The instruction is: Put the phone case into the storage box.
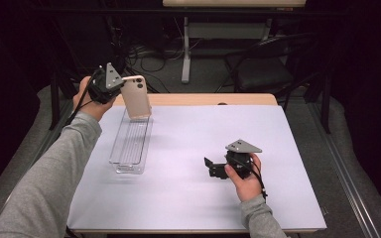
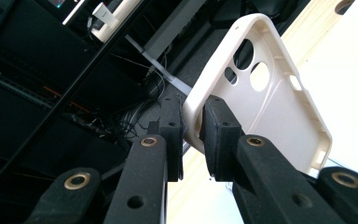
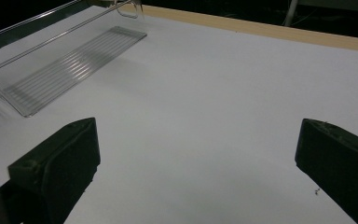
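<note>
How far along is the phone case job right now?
Done: the left gripper has the beige phone case clamped by its edge. In hand: the case hangs above the clear tray. Left: setting it down and letting go. The right gripper rests open on the table.

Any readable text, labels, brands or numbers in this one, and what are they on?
None can be read.
Phone case, held in the left gripper: plain, no print.
Clear tray: only ribs, no marking.
White table cover: blank.
Right gripper: no lettering on it.
</note>
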`<state>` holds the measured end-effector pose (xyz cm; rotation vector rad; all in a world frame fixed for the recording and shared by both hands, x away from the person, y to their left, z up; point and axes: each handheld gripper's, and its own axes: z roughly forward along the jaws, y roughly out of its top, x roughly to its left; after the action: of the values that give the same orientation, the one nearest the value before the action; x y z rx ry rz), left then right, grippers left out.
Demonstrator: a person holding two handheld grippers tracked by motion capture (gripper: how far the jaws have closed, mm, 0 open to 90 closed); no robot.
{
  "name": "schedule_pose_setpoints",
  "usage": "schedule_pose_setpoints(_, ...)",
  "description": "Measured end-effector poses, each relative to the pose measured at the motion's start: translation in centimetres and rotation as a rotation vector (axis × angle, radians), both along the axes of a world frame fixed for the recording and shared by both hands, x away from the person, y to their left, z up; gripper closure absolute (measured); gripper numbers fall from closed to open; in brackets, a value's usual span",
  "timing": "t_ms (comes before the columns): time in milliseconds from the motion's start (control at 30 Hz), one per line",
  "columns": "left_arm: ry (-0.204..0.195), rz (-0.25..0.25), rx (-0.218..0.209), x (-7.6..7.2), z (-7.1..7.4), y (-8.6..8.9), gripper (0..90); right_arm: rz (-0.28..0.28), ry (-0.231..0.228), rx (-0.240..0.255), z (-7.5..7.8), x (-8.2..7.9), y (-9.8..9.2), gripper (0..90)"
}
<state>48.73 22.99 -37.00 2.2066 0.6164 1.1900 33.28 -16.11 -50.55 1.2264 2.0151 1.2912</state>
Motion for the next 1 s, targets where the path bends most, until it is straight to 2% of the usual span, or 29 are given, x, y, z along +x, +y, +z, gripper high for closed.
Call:
schedule_pose_setpoints(200,0.002,0.012,0.021,0.6,-0.7,0.0,79.1,0.000,0.003,0.001,0.0,0.0,0.0,0.0)
schedule_pose_setpoints(633,-0.001,0.043,0.022,1.4,-1.0,0.5,79.1,0.006,0.009,-0.001,-0.1,0.0,0.0,0.0)
schedule_pose_setpoints(1000,-0.002,0.067,0.031,2.3,-2.0,0.6,79.1,0.008,0.010,-0.002,-0.2,0.1,0.0,0.0)
